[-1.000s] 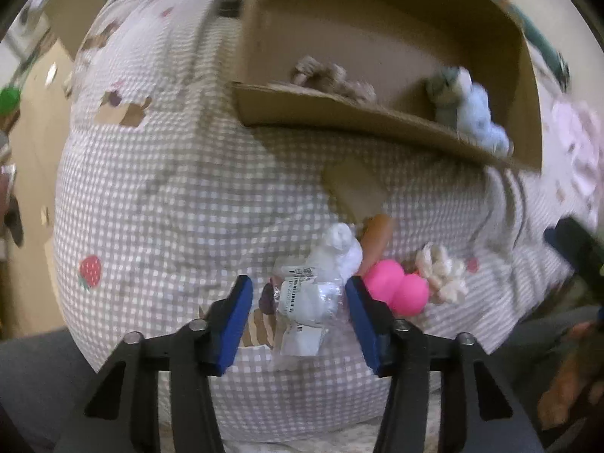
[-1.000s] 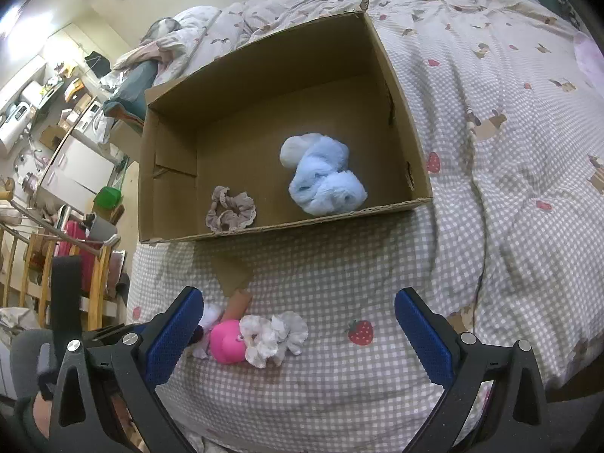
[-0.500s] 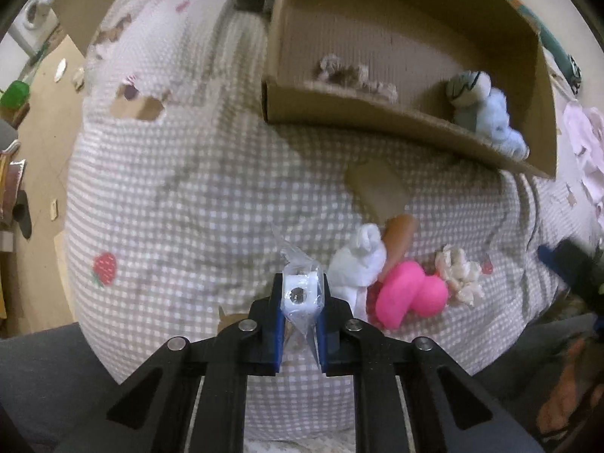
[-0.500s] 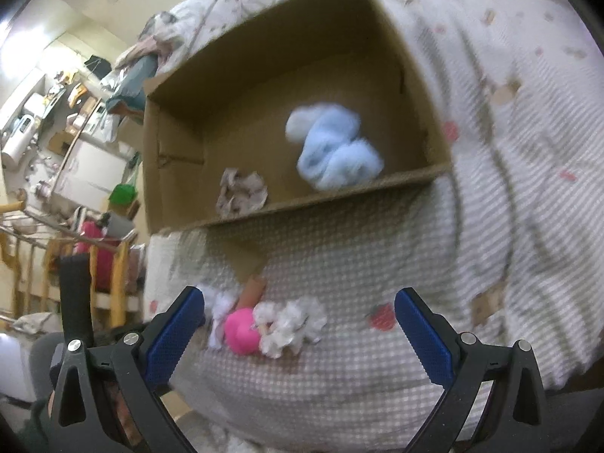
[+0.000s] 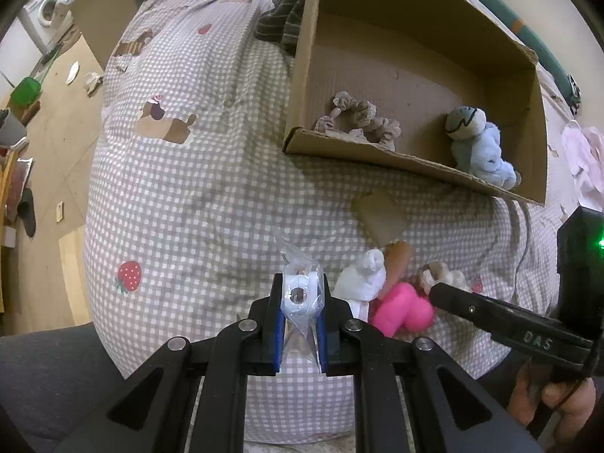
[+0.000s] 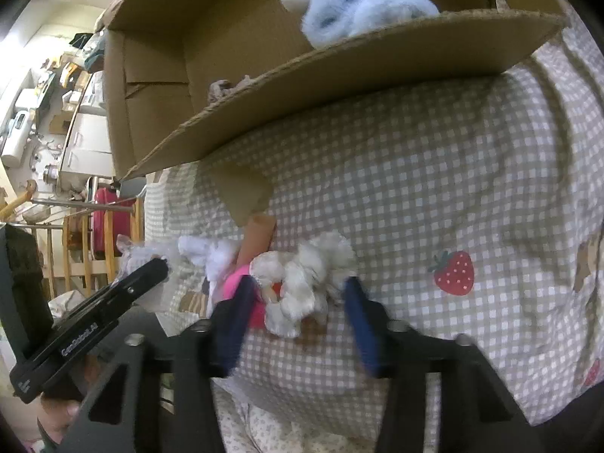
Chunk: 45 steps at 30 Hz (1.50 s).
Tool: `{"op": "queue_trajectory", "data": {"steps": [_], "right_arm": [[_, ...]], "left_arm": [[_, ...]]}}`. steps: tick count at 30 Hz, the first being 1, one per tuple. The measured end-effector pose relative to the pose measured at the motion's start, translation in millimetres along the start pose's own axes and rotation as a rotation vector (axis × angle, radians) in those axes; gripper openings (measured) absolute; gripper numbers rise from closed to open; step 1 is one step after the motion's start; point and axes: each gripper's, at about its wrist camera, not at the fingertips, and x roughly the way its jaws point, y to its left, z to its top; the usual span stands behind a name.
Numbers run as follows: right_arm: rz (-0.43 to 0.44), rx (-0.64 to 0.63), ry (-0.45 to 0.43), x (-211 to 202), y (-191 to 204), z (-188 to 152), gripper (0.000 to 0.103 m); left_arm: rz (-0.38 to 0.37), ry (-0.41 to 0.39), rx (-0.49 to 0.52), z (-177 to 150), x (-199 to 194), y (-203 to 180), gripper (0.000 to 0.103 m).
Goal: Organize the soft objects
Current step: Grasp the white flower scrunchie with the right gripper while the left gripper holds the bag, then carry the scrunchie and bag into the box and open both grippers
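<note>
My left gripper (image 5: 301,298) is shut on a white soft thing in a clear plastic bag (image 5: 300,287), held just above the checked bedspread (image 5: 188,196). Beside it lie a white cloth toy (image 5: 362,279), an orange-brown piece (image 5: 398,260), a pink toy (image 5: 400,309) and a cream scrunchie (image 6: 302,287). My right gripper (image 6: 298,298) is low over the bed with its jaws closing. The cream scrunchie sits between them, and the pink toy (image 6: 234,283) is against the left finger. The cardboard box (image 5: 415,158) behind holds a blue plush (image 5: 479,147) and a beige scrunchie (image 5: 358,117).
A loose cardboard flap (image 5: 381,211) lies between the box and the toys. A dark striped cloth (image 5: 283,19) lies by the box's left wall. The bed's edge drops to the floor on the left. A hand (image 5: 547,396) holds the right gripper's handle.
My left gripper has shut on the bagged white thing and raised it off the bedspread. My right gripper has dropped to the cream scrunchie, and its jaws have narrowed around it.
</note>
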Motion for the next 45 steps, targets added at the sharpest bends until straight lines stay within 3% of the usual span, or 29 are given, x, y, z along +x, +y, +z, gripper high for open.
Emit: {"op": "queue_trajectory", "data": {"steps": [2, 4, 6, 24, 28, 37, 45], "right_arm": [[-0.007, -0.002, 0.000, 0.9, -1.7, 1.8, 0.032], [-0.011, 0.003, -0.006, 0.1, -5.7, 2.5, 0.017], [-0.022, -0.019, -0.023, -6.1, -6.2, 2.2, 0.012], [0.067, -0.100, -0.217, -73.2, 9.6, -5.7, 0.009], [0.083, -0.122, -0.253, -90.6, 10.9, -8.5, 0.009], [0.137, -0.199, -0.355, -138.3, 32.3, -10.7, 0.010], [0.130, -0.283, -0.460, -179.3, 54.3, 2.1, 0.009]], "left_arm": [[-0.013, -0.003, -0.012, 0.9, -0.8, 1.9, 0.012], [-0.014, -0.007, -0.013, 2.3, -2.2, 1.7, 0.012], [-0.015, -0.009, -0.012, 1.3, -2.9, -0.1, 0.012], [0.048, -0.128, 0.025, -2.0, -29.2, -4.9, 0.012], [0.094, -0.177, 0.065, -3.5, -45.2, -7.7, 0.012], [0.032, -0.234, 0.028, 11.5, -83.6, -2.6, 0.012], [-0.006, -0.344, 0.067, 44.9, -126.8, -22.7, 0.012]]}}
